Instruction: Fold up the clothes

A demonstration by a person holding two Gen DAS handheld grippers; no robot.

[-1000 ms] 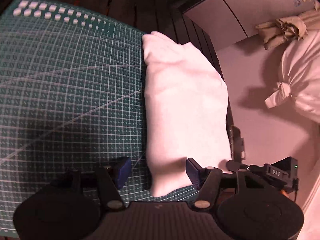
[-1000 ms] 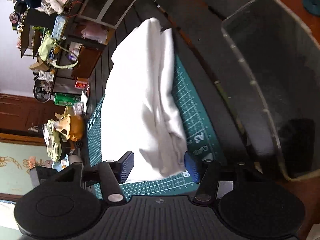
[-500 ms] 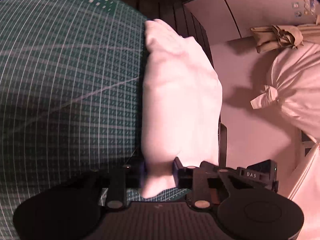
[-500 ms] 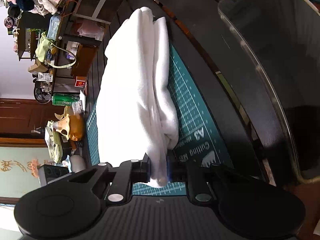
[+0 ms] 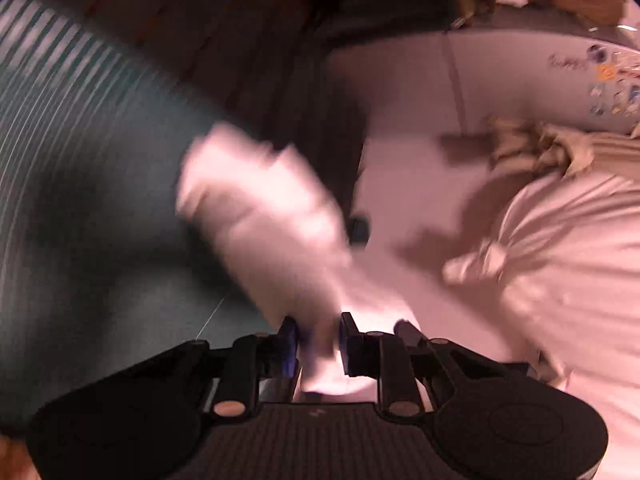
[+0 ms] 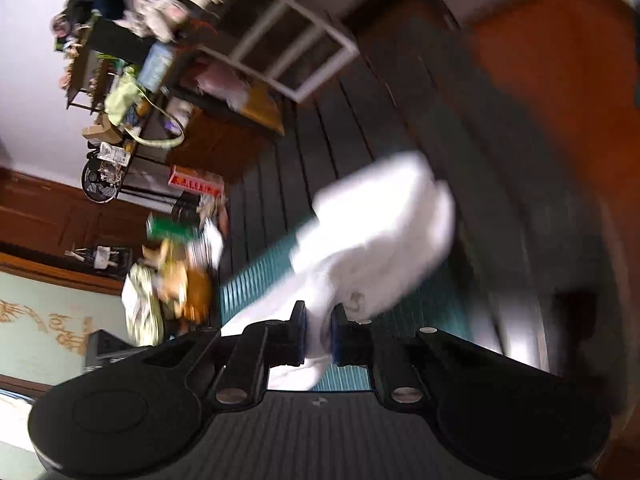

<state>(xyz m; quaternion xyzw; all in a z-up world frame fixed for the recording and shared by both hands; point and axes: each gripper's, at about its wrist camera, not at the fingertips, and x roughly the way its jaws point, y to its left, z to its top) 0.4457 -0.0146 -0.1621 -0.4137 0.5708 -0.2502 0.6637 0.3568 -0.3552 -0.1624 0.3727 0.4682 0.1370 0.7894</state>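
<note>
A folded white garment (image 5: 272, 224) hangs lifted above the green cutting mat (image 5: 88, 184); both views are motion-blurred. My left gripper (image 5: 318, 344) is shut on one end of the garment. My right gripper (image 6: 317, 336) is shut on the other end of the same white garment (image 6: 376, 232), which sags away from the fingers over the mat (image 6: 256, 280).
The mat lies on a dark slatted table (image 6: 304, 168). White tied bags (image 5: 560, 248) and a white cabinet (image 5: 520, 80) stand to the right in the left wrist view. Cluttered shelves (image 6: 132, 92) show to the left in the right wrist view.
Both grippers were open around the garment's ends a second ago, closed on them, and have now lifted the garment off the mat while moving fast.
</note>
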